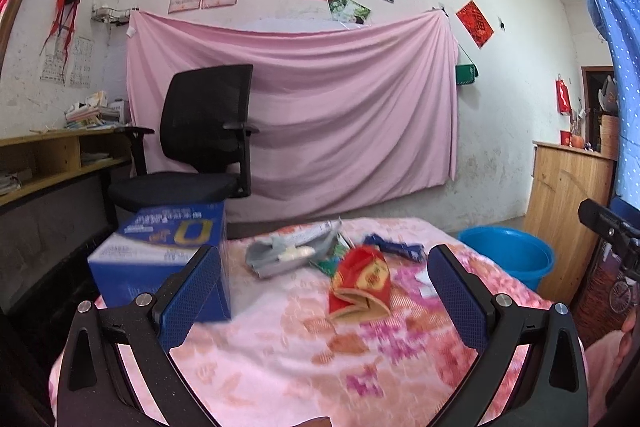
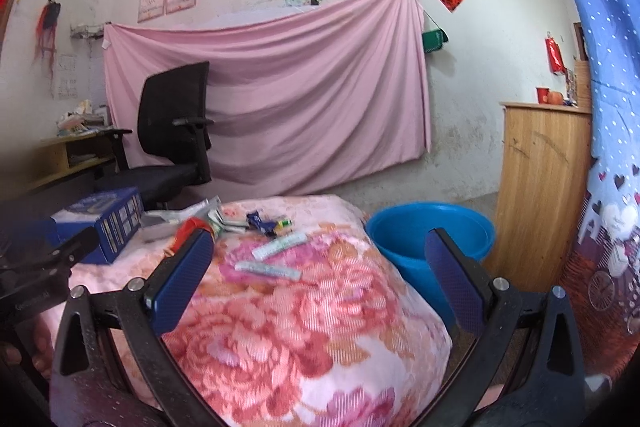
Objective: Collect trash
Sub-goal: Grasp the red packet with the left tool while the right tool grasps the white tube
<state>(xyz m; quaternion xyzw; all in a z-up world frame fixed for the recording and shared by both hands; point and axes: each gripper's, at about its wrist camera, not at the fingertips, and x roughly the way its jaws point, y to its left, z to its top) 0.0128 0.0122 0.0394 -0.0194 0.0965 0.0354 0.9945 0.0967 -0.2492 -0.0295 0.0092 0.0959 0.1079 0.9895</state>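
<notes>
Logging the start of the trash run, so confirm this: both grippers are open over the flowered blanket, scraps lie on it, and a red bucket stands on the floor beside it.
One detail is wrong: the bucket is blue, not red, as the right wrist view shows. The rest holds: left gripper and right gripper are open over the flowered blanket, with scraps lying on it.

Both views are bright with soft, even daylight and no hard glare. The white wall (image 1: 500,115) and pink sheet (image 1: 296,107) are evenly lit, the sheet's folds casting gentle shadows. Fisheye distortion bows the walls and ceiling, and black vignetting darkens the corners. Motion blur smears the near floral blanket (image 1: 304,355), the blue box (image 1: 160,251) and the red packet (image 1: 362,279) in the left wrist view. In the right wrist view the left edge is dim and murky, while the far wall stays fairly sharp.
</notes>
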